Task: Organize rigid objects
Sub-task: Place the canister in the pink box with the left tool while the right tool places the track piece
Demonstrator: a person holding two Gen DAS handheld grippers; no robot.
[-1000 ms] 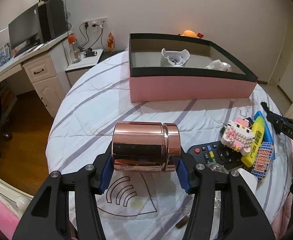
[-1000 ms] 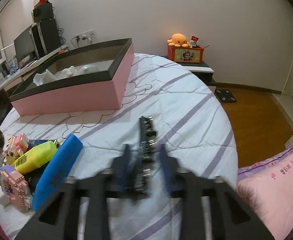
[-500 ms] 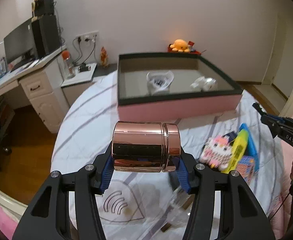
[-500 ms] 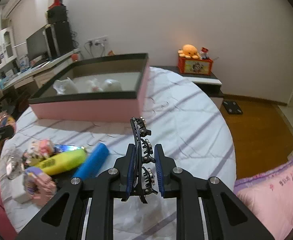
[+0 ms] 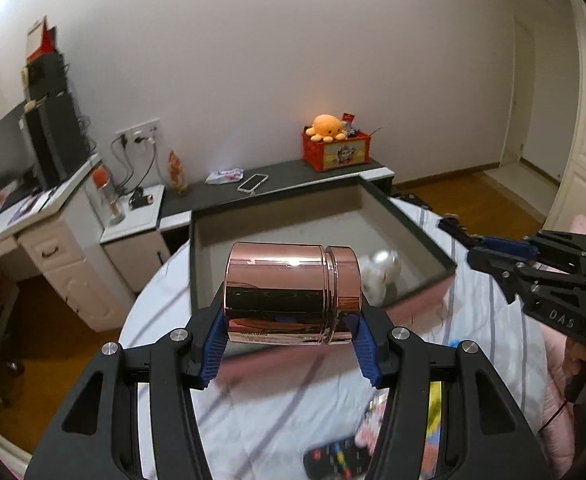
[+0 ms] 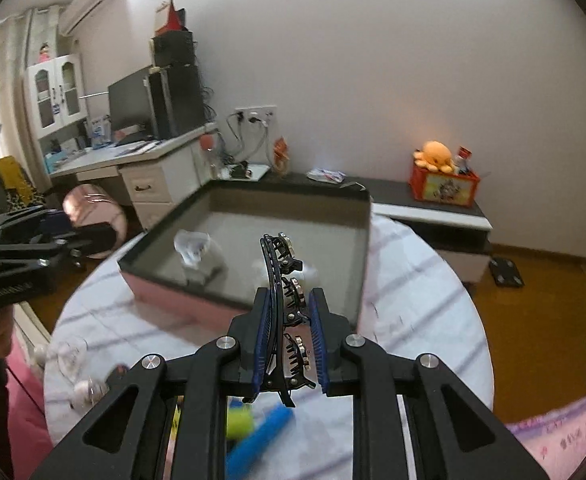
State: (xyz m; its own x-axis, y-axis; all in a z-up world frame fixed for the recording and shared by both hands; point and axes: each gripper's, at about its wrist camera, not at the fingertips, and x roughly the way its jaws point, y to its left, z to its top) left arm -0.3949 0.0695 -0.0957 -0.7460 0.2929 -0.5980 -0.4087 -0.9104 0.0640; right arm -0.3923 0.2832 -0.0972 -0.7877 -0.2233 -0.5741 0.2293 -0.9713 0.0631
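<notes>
Clamping a rose-gold metal canister (image 5: 293, 294) by its two ends, the left gripper (image 5: 289, 354) holds it on its side, lid end toward the right of the view, the blue pads (image 5: 213, 346) pressing the base and the lid. The canister hangs above the near rim of the pink storage box (image 5: 425, 300), which has a dark rim and a grey inside and sits on a white bedspread with purple stripes (image 5: 253, 420). Inside the box a small white toy (image 5: 381, 272) lies near the right wall; it is too blurred to name further. Below the gripper on the bedspread lie a black remote control (image 5: 333, 460) and some pink and yellow items, smeared by motion.

From the right wrist view, the right gripper (image 6: 289, 344) is closed on a black hair clip (image 6: 283, 304) studded with metal ornaments, its curved spine standing upright between the blue pads (image 6: 261, 340) and reaching forward past the fingertips. The clip is held over the near edge of the same pink box (image 6: 197, 300), where a crumpled white object (image 6: 193, 246) rests on the grey floor. A blue bar-shaped item (image 6: 259, 436) and a yellow-green one (image 6: 239, 420) lie blurred on the bedspread under the gripper. At the left edge of that view, the other gripper (image 6: 53, 240) appears with the canister (image 6: 93, 208) in its grasp.

Beyond the bed stand a white desk (image 6: 149, 176) with a monitor (image 6: 131, 100), and a low dark shelf (image 5: 285, 176) carrying an orange octopus plush (image 5: 327, 126) on a red box (image 5: 337, 152).
</notes>
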